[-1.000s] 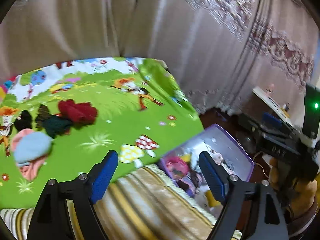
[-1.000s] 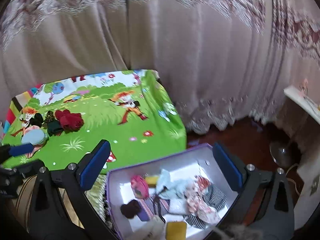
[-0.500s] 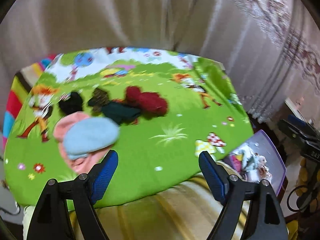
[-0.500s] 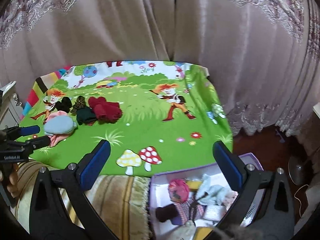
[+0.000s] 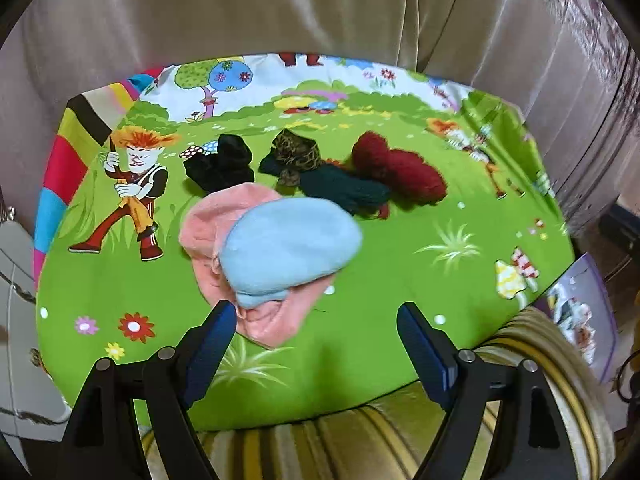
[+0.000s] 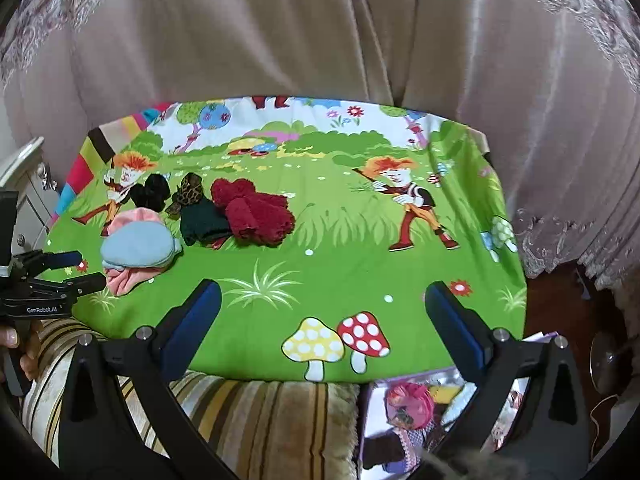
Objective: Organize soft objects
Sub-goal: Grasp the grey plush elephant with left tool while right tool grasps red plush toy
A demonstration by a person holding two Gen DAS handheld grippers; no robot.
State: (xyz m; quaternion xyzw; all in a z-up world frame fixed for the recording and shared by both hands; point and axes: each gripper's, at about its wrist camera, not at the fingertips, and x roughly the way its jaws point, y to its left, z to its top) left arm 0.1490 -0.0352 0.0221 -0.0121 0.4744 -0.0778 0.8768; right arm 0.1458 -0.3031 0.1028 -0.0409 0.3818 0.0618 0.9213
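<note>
Several soft pieces lie on the left half of a green cartoon cloth. A light blue hat rests on a pink hat. Behind them lie a black piece, a dark green piece with a leopard-print part and a fuzzy dark red piece. My left gripper is open and empty, just in front of the two hats. My right gripper is open and empty over the cloth's near middle. From the right wrist, the left gripper shows beside the blue hat.
A purple-rimmed box holding several small soft things stands low at the table's right front; it also shows from the left wrist as the box. A striped cushion lies under the near edge. Curtains hang behind. A white cabinet stands left.
Both views have swung left, away from the box and onto the cloth. The left gripper has come down close to the blue and pink hats. Both stay open.
</note>
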